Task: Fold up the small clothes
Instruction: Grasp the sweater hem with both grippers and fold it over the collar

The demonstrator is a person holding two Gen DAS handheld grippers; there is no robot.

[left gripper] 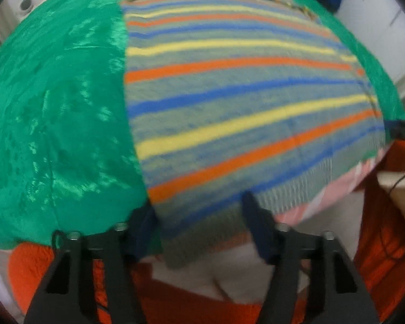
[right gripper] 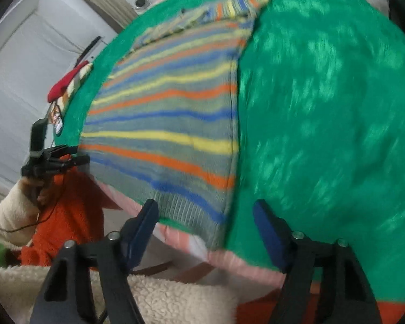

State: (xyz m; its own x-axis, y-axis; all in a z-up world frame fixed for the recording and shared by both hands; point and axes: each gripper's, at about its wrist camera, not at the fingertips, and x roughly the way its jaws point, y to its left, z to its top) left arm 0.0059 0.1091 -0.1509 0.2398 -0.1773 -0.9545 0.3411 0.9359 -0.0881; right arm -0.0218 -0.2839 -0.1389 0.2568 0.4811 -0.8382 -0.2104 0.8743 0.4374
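Note:
A small striped knit garment (left gripper: pixel 229 102), grey with yellow, orange and blue stripes, lies flat on a shiny green cloth (left gripper: pixel 54 124); it also shows in the right wrist view (right gripper: pixel 170 135). My left gripper (left gripper: pixel 199 213) is open, its fingers either side of the garment's near left corner at the ribbed hem. My right gripper (right gripper: pixel 205 216) is open, its fingers straddling the garment's near right hem corner. The left gripper (right gripper: pixel 67 156) also shows in the right wrist view at the garment's left corner.
The green cloth (right gripper: pixel 324 121) covers a surface with a pink striped layer (right gripper: pixel 229 259) at its near edge. The person's orange sweater (left gripper: pixel 175 302) and cream fleece (right gripper: pixel 175 297) are close below. A red and striped item (right gripper: pixel 67 81) lies at the far left edge.

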